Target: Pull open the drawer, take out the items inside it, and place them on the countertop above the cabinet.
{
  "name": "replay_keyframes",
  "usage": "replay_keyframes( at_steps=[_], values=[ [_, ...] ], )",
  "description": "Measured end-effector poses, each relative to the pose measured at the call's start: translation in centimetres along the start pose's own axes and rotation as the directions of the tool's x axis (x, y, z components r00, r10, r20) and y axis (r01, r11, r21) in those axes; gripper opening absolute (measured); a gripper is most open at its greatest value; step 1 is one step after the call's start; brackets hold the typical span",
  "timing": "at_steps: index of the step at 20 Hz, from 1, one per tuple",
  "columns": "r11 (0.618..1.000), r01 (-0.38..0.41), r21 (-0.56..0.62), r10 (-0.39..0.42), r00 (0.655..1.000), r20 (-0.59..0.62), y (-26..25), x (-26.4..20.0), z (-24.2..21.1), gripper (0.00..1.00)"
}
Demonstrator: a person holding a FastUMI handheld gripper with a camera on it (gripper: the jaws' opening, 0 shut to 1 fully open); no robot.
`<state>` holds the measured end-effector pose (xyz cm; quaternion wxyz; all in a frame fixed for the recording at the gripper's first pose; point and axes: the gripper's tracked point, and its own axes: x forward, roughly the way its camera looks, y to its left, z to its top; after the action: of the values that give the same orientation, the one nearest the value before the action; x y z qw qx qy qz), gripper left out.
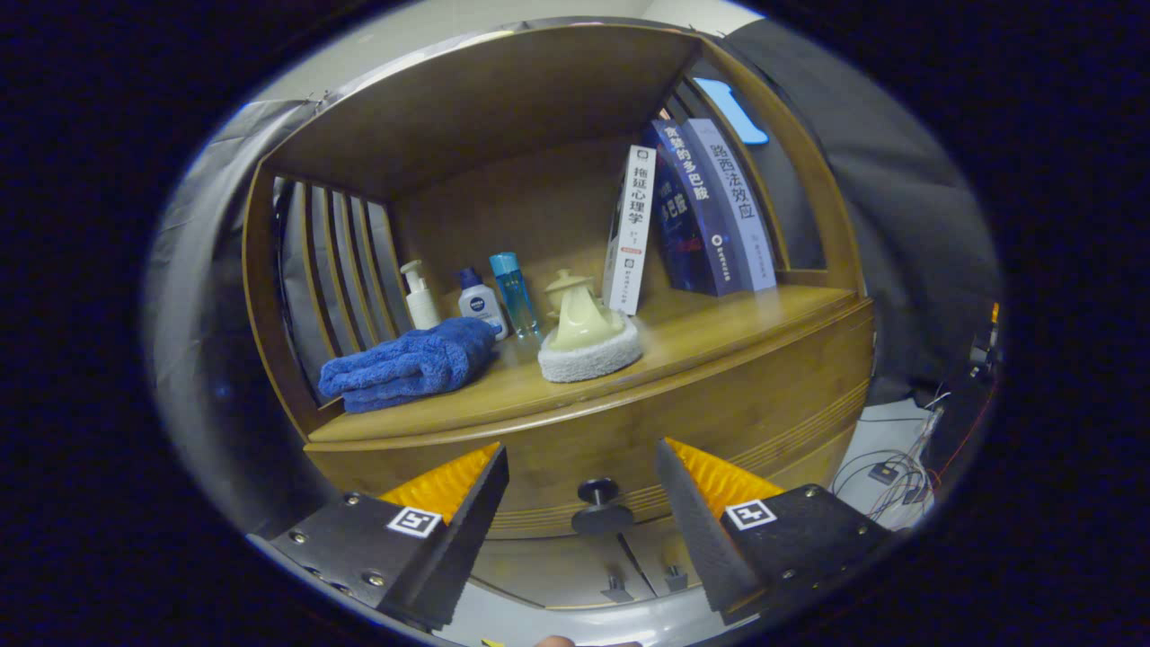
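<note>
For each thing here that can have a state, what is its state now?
drawer: closed.
drawer knob: free, between the fingers, just ahead of them.
tool: open, holding nothing.
blue towel: folded, lying on the countertop.
three books: standing, leaning.
three bottles: upright, capped.

**Colours on the wooden cabinet**

Honey-brown cabinet [719,395] with a dark round drawer knob [600,505]. Royal-blue towel [409,364] at nine o'clock of the cream brush [588,337] with its white fleecy base. Behind it, a translucent blue bottle [513,292]; at two o'clock, white and navy books [692,216].
</note>
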<state>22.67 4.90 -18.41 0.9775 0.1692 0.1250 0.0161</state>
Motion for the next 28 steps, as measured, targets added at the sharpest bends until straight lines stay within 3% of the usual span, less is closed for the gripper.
replay_keyframes(
  at_steps=[12, 15, 17, 21, 28],
  values=[
    [0.975, 0.044, -0.217, -0.005, 0.985, 0.174, 1.9, -10.1, 9.3, 0.95],
    [0.967, 0.076, -0.244, -0.024, 0.977, 0.211, 2.3, -12.6, 11.1, 0.81],
    [0.964, 0.095, -0.250, -0.036, 0.972, 0.232, 2.5, -14.3, 12.2, 0.79],
    [0.973, 0.022, -0.230, 0.047, 0.957, 0.287, 4.3, -17.9, 13.9, 0.76],
    [0.957, 0.145, -0.252, -0.079, 0.964, 0.252, 0.5, -22.2, 13.3, 0.76]
  ],
)
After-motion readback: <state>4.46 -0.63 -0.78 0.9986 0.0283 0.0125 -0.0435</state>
